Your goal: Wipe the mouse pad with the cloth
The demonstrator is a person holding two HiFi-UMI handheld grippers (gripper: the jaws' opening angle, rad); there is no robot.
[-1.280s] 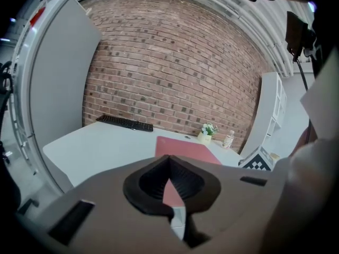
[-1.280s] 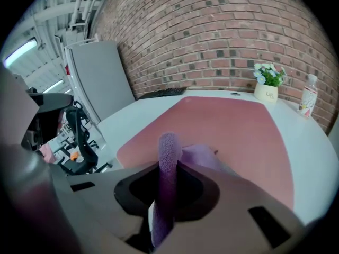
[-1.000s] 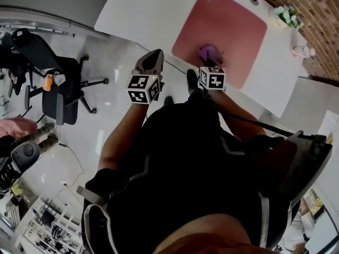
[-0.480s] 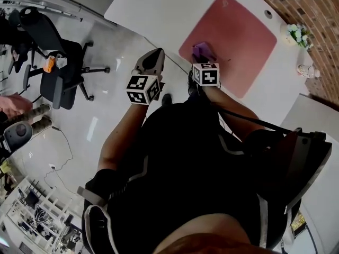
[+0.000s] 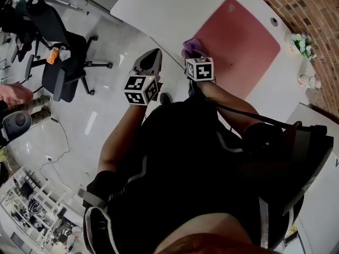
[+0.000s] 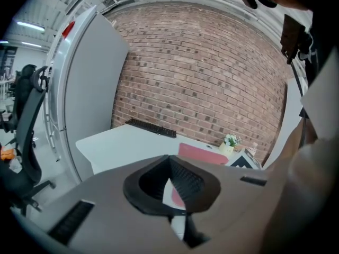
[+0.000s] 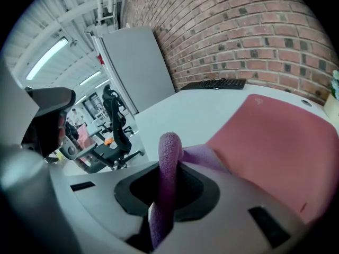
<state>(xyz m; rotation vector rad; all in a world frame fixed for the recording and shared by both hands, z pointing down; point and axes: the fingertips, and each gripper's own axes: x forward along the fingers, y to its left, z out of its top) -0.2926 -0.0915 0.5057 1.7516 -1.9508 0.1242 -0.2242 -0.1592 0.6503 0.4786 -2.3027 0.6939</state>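
Right tongs (image 7: pixel 168 162) pinch cloth (image 5: pixel 191 46) at mouse pad (image 5: pixel 241 38) edge; left tongs (image 6: pixel 170 162) closed, off-table.

Person is wearing a black short-sleeved top with thin white piping (image 5: pixel 180 157). Left taupe plastic gripper (image 6: pixel 170 180) is showing black ribbed pads (image 6: pixel 186 180) and carrying a black-and-white square-marker cube (image 5: pixel 141 90). Right light-grey plastic gripper (image 7: pixel 165 187) is carrying a matching cube (image 5: pixel 200 69), with a thin black cable (image 5: pixel 249 117) trailing from it.

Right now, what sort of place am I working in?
Likely an office: a white desk carrying a black keyboard and a pink rectangular mouse pad, with a black wheeled office chair nearby.
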